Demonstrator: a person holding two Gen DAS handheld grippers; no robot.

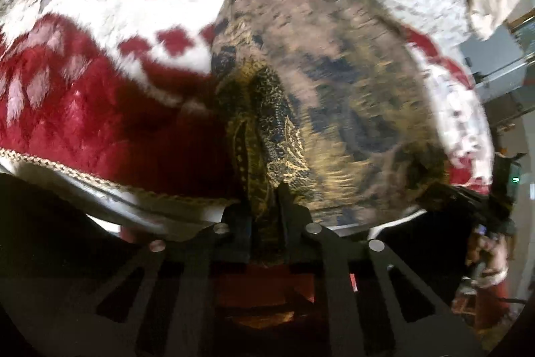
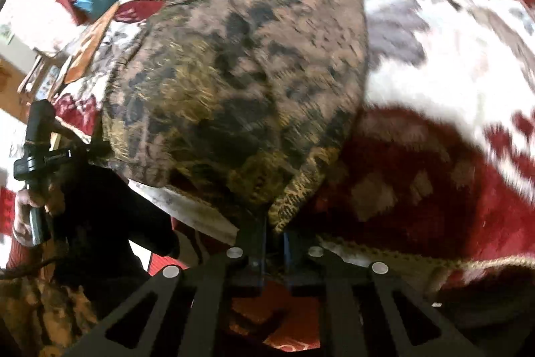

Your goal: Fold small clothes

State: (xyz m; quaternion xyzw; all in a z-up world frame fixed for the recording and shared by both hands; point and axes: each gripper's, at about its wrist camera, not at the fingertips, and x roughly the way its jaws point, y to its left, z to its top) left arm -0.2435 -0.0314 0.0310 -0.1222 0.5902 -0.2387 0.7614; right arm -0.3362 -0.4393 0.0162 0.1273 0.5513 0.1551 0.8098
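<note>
On the red-and-white blanket [image 1: 83, 109], left gripper [image 1: 265, 206] and right gripper [image 2: 274, 230] pinch the patterned garment [image 2: 240, 82]

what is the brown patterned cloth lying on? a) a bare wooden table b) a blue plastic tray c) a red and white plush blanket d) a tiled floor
c: the brown patterned cloth is spread over a red and white plush blanket, which shows on both sides of it in both wrist views.

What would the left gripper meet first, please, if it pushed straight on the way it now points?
The left gripper is already shut on the brown cloth, so it would push into that first. Behind it is probably the red blanket, though blur hides the depth.
</note>
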